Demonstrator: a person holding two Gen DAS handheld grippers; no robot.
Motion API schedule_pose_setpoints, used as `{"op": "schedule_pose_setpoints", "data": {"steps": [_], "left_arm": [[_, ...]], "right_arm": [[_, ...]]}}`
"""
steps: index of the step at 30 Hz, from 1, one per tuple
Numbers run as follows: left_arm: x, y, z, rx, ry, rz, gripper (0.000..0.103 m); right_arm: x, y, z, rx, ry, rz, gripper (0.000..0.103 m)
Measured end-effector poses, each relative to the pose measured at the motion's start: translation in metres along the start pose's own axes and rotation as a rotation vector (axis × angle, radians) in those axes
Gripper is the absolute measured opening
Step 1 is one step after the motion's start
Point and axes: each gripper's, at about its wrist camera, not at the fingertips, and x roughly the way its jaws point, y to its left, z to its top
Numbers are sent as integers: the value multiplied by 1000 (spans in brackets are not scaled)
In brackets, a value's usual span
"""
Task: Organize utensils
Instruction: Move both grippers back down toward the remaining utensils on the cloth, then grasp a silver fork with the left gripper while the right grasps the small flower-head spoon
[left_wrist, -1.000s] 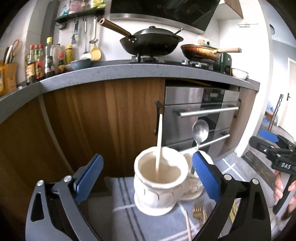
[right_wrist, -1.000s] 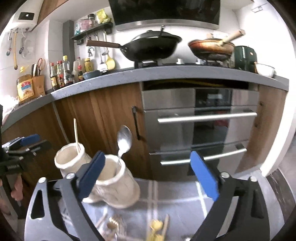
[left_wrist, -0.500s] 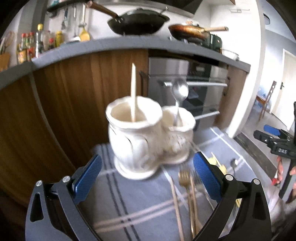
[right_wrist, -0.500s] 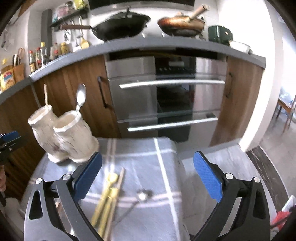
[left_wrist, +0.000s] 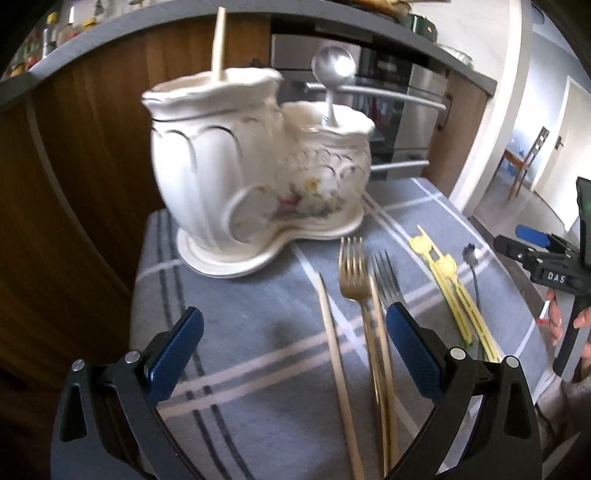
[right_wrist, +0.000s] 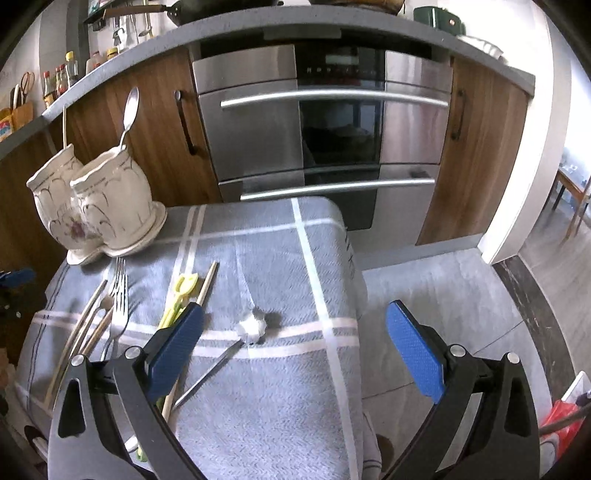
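Note:
A white two-cup ceramic holder (left_wrist: 255, 173) (right_wrist: 99, 206) stands at the far left of a grey checked cloth (left_wrist: 258, 350) (right_wrist: 288, 266). One cup holds a wooden chopstick (left_wrist: 220, 44), the other a silver spoon (left_wrist: 332, 74) (right_wrist: 130, 110). On the cloth lie a gold fork (left_wrist: 354, 273), a silver fork (left_wrist: 386, 277) (right_wrist: 119, 295), a loose chopstick (left_wrist: 332, 347), yellow tongs (left_wrist: 450, 291) (right_wrist: 181, 295) and a white-headed spoon (right_wrist: 236, 339). My left gripper (left_wrist: 293, 350) hovers open over the cloth near the forks. My right gripper (right_wrist: 295, 347) is open above the cloth's right part.
Wooden cabinets (right_wrist: 162, 122) and a steel oven (right_wrist: 325, 125) stand close behind the small covered table. Its right edge (right_wrist: 351, 280) drops to a grey floor mat (right_wrist: 436, 288). A hand (left_wrist: 554, 317) holds the other gripper at the right in the left wrist view.
Both cameras have tilted downward and pulled back over the table. The holder now sits farther up in each view, and more of the utensils lying on the cloth show. Both grippers stayed open.

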Motion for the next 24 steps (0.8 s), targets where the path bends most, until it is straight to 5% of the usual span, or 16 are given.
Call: {"op": "schedule_pose_setpoints", "data": {"steps": [17, 24], "left_arm": [[38, -50, 14, 90, 46, -83, 95], [55, -64, 27, 113, 48, -122, 72]], "right_arm": [[19, 5, -10, -29, 81, 102, 43], [18, 6, -9, -42, 83, 129, 37]]}}
